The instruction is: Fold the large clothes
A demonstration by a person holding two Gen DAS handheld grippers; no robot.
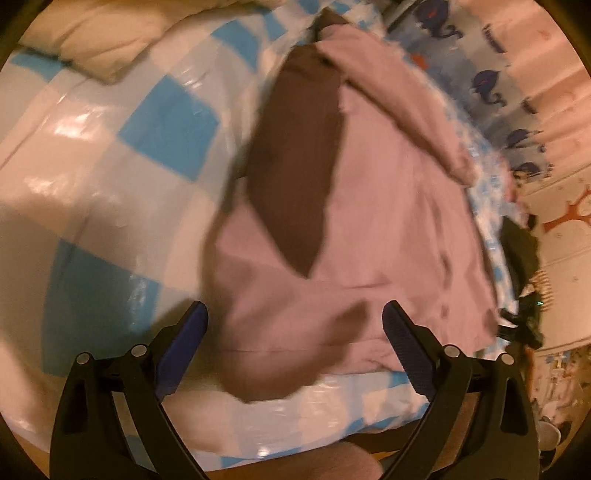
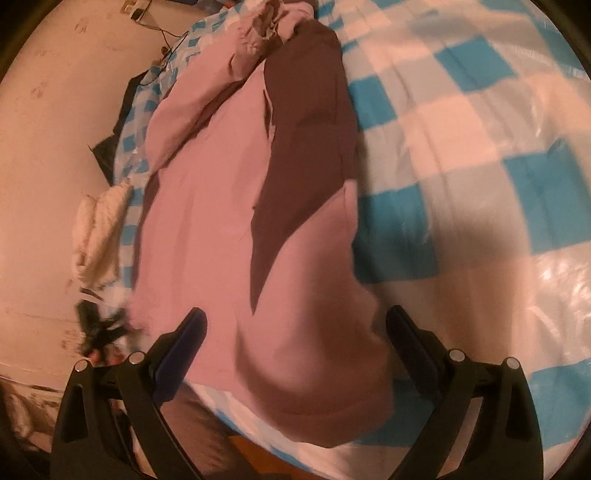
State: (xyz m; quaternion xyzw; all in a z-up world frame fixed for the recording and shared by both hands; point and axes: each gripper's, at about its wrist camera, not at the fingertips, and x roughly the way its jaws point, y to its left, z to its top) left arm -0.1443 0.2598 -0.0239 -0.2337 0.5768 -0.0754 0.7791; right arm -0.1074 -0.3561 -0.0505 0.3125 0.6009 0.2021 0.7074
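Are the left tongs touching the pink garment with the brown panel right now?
Cannot tell. In the left wrist view the left tongs stand open astride the pink garment with the brown panel, but blur hides whether the fingers meet the cloth.

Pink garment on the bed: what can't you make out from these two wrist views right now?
- Pink garment: near hem blurred in both views.
- Its far end: bunched, shape unclear.
- Dark heap beside the bed: too dim to identify.
- Left gripper, right gripper: open, contact with fabric unclear.
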